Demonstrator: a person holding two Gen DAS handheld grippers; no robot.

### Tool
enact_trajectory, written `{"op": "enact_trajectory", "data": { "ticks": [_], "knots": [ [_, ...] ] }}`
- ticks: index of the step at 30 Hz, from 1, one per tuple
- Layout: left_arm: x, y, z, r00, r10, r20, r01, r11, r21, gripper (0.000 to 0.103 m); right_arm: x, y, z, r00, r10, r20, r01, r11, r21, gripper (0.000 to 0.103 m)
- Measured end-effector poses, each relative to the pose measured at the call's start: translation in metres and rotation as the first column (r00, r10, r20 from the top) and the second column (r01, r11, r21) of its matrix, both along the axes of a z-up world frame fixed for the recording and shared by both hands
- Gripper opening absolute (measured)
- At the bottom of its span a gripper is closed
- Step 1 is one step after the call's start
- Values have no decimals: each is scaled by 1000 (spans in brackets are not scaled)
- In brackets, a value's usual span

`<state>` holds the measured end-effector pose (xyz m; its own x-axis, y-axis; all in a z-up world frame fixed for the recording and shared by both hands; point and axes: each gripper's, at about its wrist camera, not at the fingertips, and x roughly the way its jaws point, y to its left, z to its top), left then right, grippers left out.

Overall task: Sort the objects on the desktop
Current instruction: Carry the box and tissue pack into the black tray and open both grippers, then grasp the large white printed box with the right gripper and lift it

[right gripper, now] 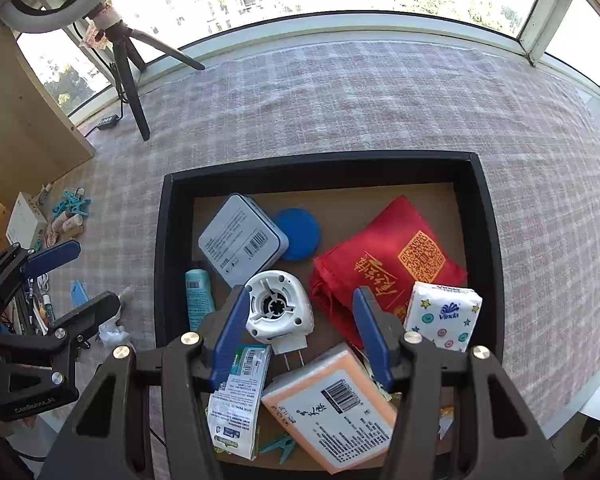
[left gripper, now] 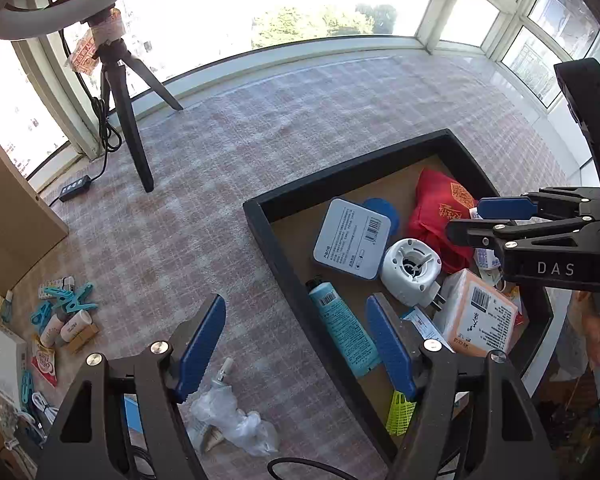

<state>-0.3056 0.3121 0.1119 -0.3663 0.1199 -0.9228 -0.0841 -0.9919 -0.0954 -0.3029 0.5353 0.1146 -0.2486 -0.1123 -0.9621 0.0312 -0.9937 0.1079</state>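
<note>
I am holding the right gripper (right gripper: 296, 328) over the black tray (right gripper: 162, 240), jaws spread wide and empty, pointing steeply down. The white plug-in device (right gripper: 278, 312) is lying between them on the tray floor, untouched; I judge it simply dropped among the sorted things: grey tin (right gripper: 242, 240), red pouch (right gripper: 388, 268), orange tissue pack (right gripper: 332, 404). I am keeping the left gripper (left gripper: 296, 344) likewise spread and empty, straddling the tray's near wall. Unsorted items are waiting on the checked cloth (left gripper: 260, 128): crumpled plastic wrap (left gripper: 232, 420) just below it, blue clothes pegs (left gripper: 68, 300) further left.
</note>
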Motion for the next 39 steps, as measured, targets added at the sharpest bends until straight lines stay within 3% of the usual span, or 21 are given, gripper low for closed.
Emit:
{"op": "enact_trajectory", "data": {
  "ticks": [7, 13, 16, 18, 20, 25, 28, 34, 39],
  "knots": [
    [26, -76, 5, 990, 137, -20, -137, 990, -31, 71, -15, -83, 16, 984, 174, -48, -174, 985, 14, 53],
    [64, -167, 3, 952, 303, -36, -305, 950, -73, 71, -26, -180, 23, 924, 369, -98, -368, 929, 34, 53],
    [87, -221, -2, 912, 409, -32, -410, 910, -62, 71, -33, -235, 19, 886, 454, -98, -454, 891, 19, 53],
    [105, -262, -7, 871, 491, -28, -492, 870, -46, 71, -38, -270, 15, 864, 493, -100, -496, 868, -4, 53],
    [122, -300, -13, 825, 564, -23, -565, 825, -31, 71, -45, -305, 12, 843, 528, -104, -534, 845, -41, 53],
    [162, -384, -32, 684, 730, -2, -730, 684, 6, 70, -63, -397, 1, 789, 607, -93, -614, 784, -95, 53],
    [177, -412, -41, 623, 782, -14, -782, 623, -29, 69, -73, -450, -11, 751, 654, -89, -660, 747, -85, 53],
    [179, -446, -63, 573, 819, 19, -819, 573, 30, 69, -89, -533, -32, 700, 706, -105, -714, 693, -101, 54],
    [169, -451, -79, 588, 808, 35, -808, 585, 69, 70, -98, -566, -55, 691, 719, -76, -723, 686, -86, 55]
  ]
}}
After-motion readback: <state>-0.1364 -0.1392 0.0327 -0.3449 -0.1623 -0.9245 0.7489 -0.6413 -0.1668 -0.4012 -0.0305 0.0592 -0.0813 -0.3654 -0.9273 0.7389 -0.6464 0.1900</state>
